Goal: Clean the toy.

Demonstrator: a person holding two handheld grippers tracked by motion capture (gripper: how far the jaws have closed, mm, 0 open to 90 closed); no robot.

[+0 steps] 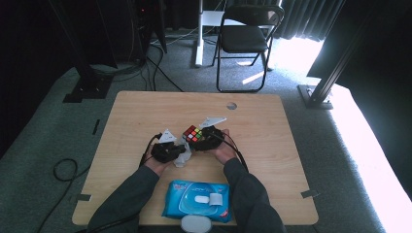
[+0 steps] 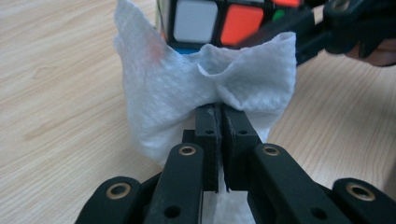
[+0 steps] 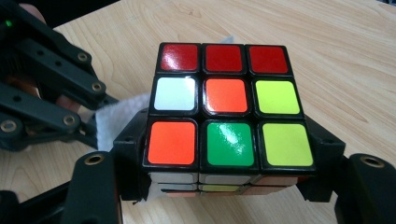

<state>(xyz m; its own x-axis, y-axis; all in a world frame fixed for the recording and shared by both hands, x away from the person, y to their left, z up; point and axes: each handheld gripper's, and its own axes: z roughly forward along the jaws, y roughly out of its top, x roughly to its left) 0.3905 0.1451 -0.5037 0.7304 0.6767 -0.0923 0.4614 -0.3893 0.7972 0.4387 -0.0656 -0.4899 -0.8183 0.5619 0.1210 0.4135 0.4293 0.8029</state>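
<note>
A scrambled puzzle cube [image 1: 193,133] [image 3: 224,105] is clamped between the jaws of my right gripper [image 1: 203,138] [image 3: 229,172], held just above the wooden table [image 1: 145,111]. My left gripper [image 1: 179,153] [image 2: 219,126] is shut on a folded white wipe [image 1: 182,154] [image 2: 187,88]. The wipe's top edge reaches the cube's lower face [image 2: 210,21]. Seen from the right gripper, the wipe [image 3: 116,119] pokes out behind the cube's left side, next to the left gripper's black linkage [image 3: 46,93].
A blue pack of wet wipes [image 1: 197,200] lies at the table's near edge between the person's forearms. A round hole [image 1: 231,105] marks the far side of the tabletop. A black folding chair [image 1: 245,39] stands beyond the table.
</note>
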